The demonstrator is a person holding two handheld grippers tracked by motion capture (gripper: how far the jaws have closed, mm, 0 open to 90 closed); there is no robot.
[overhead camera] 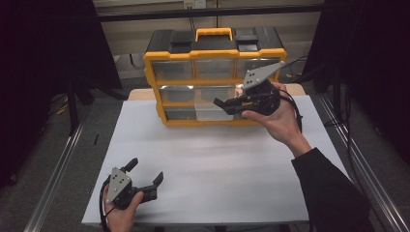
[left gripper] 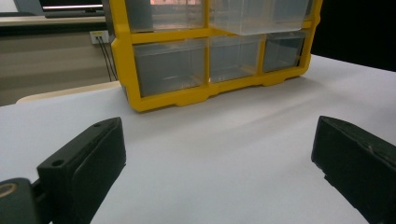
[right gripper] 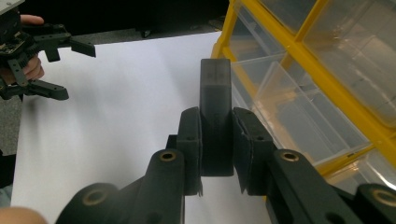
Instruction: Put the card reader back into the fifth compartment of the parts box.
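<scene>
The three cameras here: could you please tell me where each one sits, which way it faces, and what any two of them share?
High view: above the person's side, looking forward and down on the white table; forearms, left gripper and right gripper show.
Left gripper view: low over the table, facing the yellow drawer cabinet; its own open jaws show.
Right gripper view: beside the cabinet, looking along jaws shut on a dark block; the left gripper lies beyond.
Shared: all three show the cabinet and the table.
</scene>
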